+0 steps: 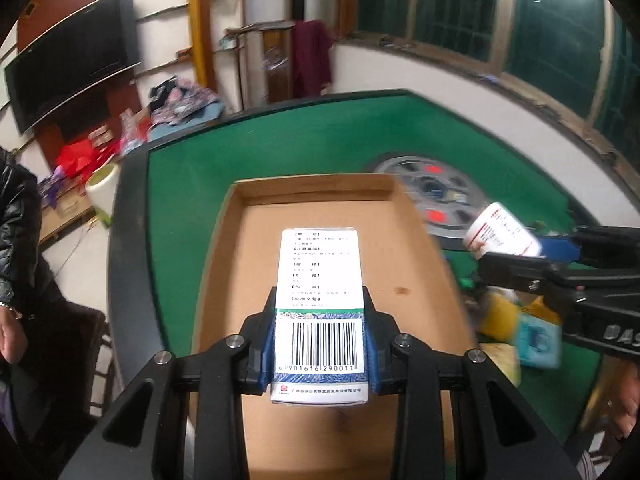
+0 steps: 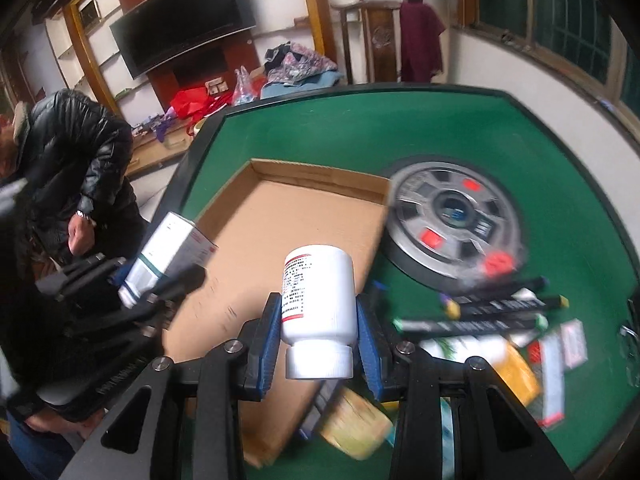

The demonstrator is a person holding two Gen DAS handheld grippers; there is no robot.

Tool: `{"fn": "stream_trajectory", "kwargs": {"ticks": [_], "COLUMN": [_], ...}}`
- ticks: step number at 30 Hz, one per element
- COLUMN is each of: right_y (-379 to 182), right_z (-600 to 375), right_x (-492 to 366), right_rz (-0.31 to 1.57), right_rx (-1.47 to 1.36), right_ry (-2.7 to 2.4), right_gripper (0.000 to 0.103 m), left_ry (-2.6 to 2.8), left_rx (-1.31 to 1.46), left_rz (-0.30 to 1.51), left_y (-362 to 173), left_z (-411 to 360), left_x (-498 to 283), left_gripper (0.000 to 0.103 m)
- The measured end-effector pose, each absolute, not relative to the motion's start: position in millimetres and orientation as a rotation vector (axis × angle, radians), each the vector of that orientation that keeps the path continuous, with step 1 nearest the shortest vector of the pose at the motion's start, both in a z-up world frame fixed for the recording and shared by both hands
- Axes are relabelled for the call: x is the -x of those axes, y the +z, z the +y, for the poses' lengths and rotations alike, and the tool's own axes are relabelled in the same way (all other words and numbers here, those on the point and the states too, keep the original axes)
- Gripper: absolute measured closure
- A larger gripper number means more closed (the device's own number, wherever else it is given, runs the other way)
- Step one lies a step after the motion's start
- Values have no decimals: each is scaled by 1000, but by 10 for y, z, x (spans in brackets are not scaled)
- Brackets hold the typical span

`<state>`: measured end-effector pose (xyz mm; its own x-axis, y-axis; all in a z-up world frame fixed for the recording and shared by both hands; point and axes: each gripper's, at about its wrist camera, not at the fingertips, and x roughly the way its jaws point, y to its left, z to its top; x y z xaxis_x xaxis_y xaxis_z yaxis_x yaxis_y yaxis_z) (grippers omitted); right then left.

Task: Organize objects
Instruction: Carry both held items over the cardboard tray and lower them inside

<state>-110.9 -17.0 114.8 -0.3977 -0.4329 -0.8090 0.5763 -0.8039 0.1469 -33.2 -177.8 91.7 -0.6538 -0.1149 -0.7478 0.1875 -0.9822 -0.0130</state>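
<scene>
My left gripper [image 1: 320, 344] is shut on a white medicine box [image 1: 320, 300] with a barcode, held above the shallow cardboard tray [image 1: 312, 192] on the green table. My right gripper [image 2: 318, 340] is shut on a white pill bottle [image 2: 318, 292], cap toward the camera, held over the tray's right edge [image 2: 376, 224]. In the left wrist view the right gripper [image 1: 520, 256] and its bottle [image 1: 500, 236] show at the right. In the right wrist view the left gripper [image 2: 160, 280] and its box [image 2: 168, 252] show at the left.
A round grey dial [image 2: 452, 220] sits in the middle of the green felt [image 2: 360, 128]. Black marker pens [image 2: 480, 312] and several packets and boxes [image 2: 516, 368] lie in a pile right of the tray. A person in a black jacket [image 2: 72, 148] stands at the left.
</scene>
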Motion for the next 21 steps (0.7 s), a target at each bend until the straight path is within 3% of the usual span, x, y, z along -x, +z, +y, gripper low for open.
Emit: {"fn": "stream_trajectory", "kwargs": {"ticks": [7,21], "right_y": [975,452], "right_z": [-647,-938], "right_x": [1553,2102], "right_rz": [203,-32], "right_rx": [-1305,-1469], "right_ry": [-2202,-2144], "right_gripper": [64,64], "left_ry": [-2637,-2575], "left_rx": [-1277,-1342], "left_rz": [189,217], "left_y": [703,459], "left_z": [-2074,-2248], "left_x": [691,1142], "left_gripper": [70,70]}}
